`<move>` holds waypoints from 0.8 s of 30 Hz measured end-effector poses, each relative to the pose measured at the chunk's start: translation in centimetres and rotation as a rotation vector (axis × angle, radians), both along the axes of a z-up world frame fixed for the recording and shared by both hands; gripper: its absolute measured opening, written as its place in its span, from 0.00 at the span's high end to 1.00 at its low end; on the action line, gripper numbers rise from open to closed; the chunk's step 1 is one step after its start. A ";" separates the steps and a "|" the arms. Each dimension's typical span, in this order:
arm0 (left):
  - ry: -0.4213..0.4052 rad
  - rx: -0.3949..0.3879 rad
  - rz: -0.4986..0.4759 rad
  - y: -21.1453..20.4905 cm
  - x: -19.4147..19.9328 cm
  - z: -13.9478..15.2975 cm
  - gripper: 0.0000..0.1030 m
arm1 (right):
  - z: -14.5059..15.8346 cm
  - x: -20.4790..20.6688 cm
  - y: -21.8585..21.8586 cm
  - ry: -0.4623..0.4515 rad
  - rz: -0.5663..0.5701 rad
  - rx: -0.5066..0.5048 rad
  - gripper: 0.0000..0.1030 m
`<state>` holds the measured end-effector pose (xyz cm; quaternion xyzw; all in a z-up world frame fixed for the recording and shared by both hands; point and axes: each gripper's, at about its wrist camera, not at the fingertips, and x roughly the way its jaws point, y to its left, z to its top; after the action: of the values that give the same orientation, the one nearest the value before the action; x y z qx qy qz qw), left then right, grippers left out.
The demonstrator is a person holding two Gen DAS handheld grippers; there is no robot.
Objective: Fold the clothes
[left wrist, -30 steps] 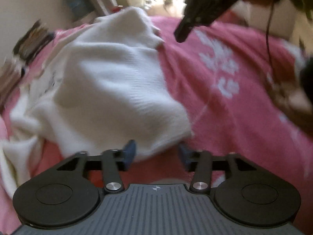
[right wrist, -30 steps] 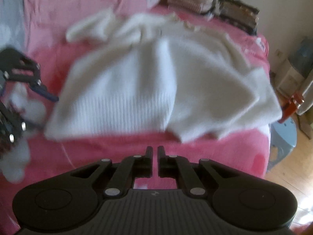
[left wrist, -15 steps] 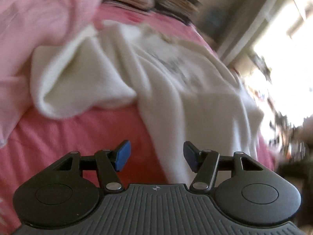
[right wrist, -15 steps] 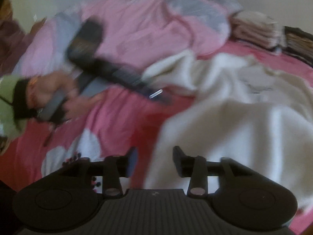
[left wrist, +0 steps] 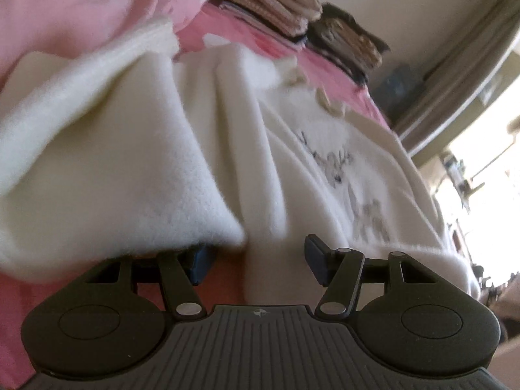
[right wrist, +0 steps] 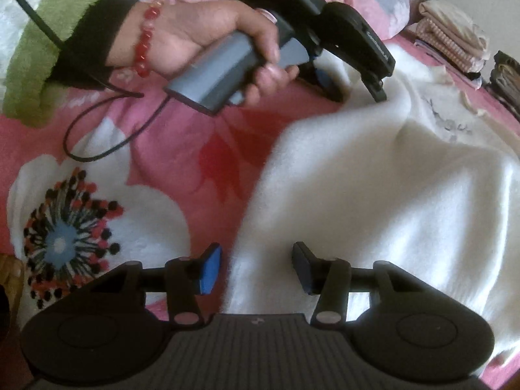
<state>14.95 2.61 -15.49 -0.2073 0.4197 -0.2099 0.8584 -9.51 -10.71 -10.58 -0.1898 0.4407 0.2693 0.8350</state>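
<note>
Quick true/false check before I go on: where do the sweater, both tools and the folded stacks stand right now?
1. The white sweater lies on the pink floral bedspread. True.
2. The right tool is clamped shut on a sleeve. False: its jaws stand apart over the sweater's edge, having just opened.
3. A hand wearing a red bead bracelet holds the left tool. True.
4. The sweater front is plain. False: it carries a faint grey print.
5. Folded stacks sit beyond the sweater. True.
</note>
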 end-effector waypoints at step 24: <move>-0.283 0.292 -0.018 3.0 2.8 4.2 0.82 | -1.2 9.7 4.6 0.292 0.013 0.417 0.88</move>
<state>17.72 5.65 -11.31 -0.0453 0.3225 -0.1813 0.9280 0.17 -6.11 -11.82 0.0247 0.4903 0.3843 0.7818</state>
